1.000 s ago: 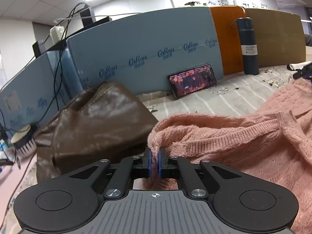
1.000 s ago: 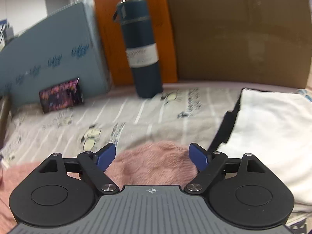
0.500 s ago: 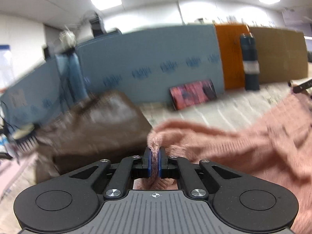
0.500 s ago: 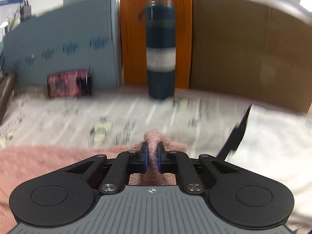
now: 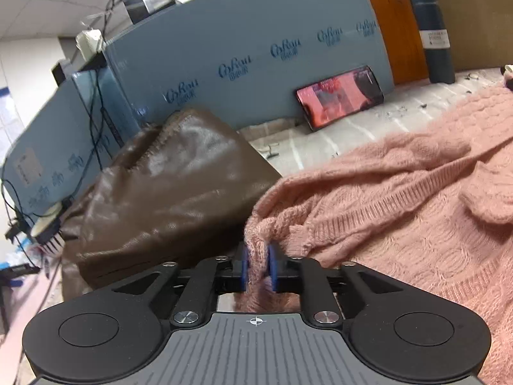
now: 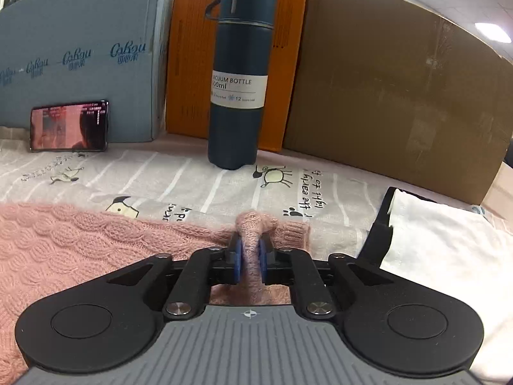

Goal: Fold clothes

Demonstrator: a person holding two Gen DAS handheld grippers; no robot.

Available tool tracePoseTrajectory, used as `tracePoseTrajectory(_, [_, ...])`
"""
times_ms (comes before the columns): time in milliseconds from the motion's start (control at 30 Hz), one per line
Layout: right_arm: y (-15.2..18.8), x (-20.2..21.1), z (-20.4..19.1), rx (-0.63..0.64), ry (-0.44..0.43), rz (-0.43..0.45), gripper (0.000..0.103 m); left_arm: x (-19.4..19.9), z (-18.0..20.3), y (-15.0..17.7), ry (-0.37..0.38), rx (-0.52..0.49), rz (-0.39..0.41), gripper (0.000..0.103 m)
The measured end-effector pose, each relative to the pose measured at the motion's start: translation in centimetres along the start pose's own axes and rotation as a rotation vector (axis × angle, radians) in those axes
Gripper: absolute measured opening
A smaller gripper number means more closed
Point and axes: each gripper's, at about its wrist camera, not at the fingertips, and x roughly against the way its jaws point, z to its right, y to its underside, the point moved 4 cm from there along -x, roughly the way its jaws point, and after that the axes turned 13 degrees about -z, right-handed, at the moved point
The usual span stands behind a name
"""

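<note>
Each claw pinches a bunched edge of the pink sweater (image 5: 400, 199), which lies spread on the bench (image 6: 192, 176): left claw (image 5: 256, 264), right claw (image 6: 249, 261), both having just eased slightly wider. The loose knit could slip free or stretch if pulled unevenly.

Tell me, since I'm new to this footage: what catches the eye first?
The pink sweater spread across the printed sheet, a bunch of it pinched between the pads of each hand-held gripper: left, right. Behind it stands a dark blue bottle, with a lit phone propped further left.
</note>
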Motion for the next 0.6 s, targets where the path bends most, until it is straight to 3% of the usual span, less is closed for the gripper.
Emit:
tracePoseTrajectory(33, [-0.1, 0.6, 0.5, -0.02, -0.021, 0.004, 0.035, 0.2, 0.0, 0.1, -0.012, -0.004, 0.003, 0.039])
tracePoseTrajectory(67, [-0.2, 1.4, 1.0, -0.038, -0.042, 0.013, 0.041, 0.7, -0.4, 0.1, -0.034, 0.01, 0.02, 0.065])
tracePoseTrajectory(133, [-0.1, 3.4, 2.0, -0.066, -0.058, 0.047, 0.049, 2.0, -1.4, 0.4, -0.06, 0.043, 0.069, 0.083])
tracePoseTrajectory(233, [0.6, 6.5, 3.3, -0.141, -0.08, 0.058, 0.054, 4.1, -2.3, 0.6, -0.069, 0.1, 0.126, 0.083])
tracePoseTrajectory(300, [1.1, 8.1, 4.0, -0.214, -0.125, 0.024, 0.059, 5.5, -2.0, 0.7, -0.021, 0.147, 0.161, 0.083])
tracePoseTrajectory(467, [2.8, 9.2, 3.8, -0.41, -0.332, -0.187, 0.064, 7.9, 0.8, 1.1, 0.276, 0.186, 0.197, 0.083])
tracePoseTrajectory(533, [3.1, 8.3, 2.8, -0.439, -0.352, -0.267, 0.064, 8.3, 2.3, 1.1, 0.405, 0.186, 0.19, 0.083])
tracePoseTrajectory(600, [3.3, 6.9, 1.7, -0.438, -0.306, -0.337, 0.063, 8.4, 3.7, 1.3, 0.527, 0.195, 0.168, 0.083])
